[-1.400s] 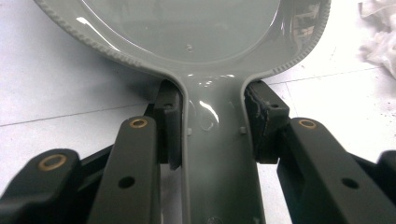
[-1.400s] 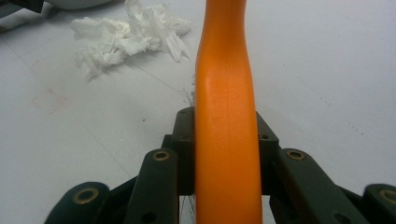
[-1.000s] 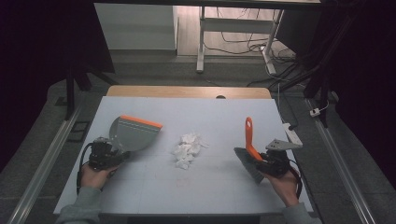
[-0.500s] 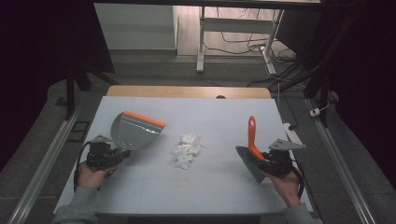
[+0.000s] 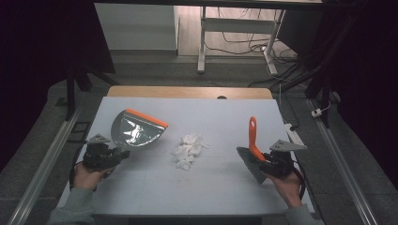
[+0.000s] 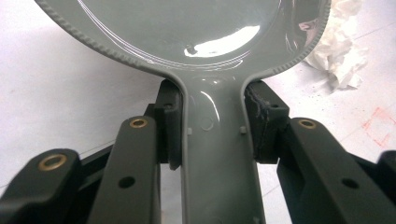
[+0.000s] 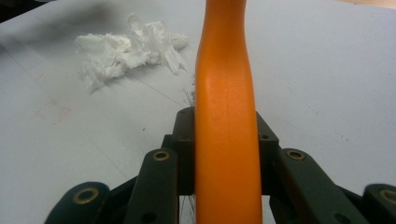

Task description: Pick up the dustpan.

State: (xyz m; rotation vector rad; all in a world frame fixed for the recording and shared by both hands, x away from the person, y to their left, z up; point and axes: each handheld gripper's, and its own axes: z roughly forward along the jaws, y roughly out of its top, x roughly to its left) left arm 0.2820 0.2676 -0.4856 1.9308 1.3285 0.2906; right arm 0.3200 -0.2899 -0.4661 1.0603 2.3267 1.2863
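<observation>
Paper scraps heaped mid-table, between both grippers. Left gripper clamped on grey dustpan handle; pan's orange lip toward heap. Right gripper closed on orange brush handle, bristles apparently near table beside jaws. To sweep well: dustpan lip flat, just left of heap; brush drawn leftward from right gripper's side. Versus earlier frames: dustpan slightly lower, nearer person; heap unmoved.

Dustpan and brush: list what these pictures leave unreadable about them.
- Dustpan: left gripper view, its orange lip is cut off by the top edge.
- Brush: right gripper view, bristles mostly hidden behind the handle and tongs.
- Paper scraps: high view, too small to count.
</observation>
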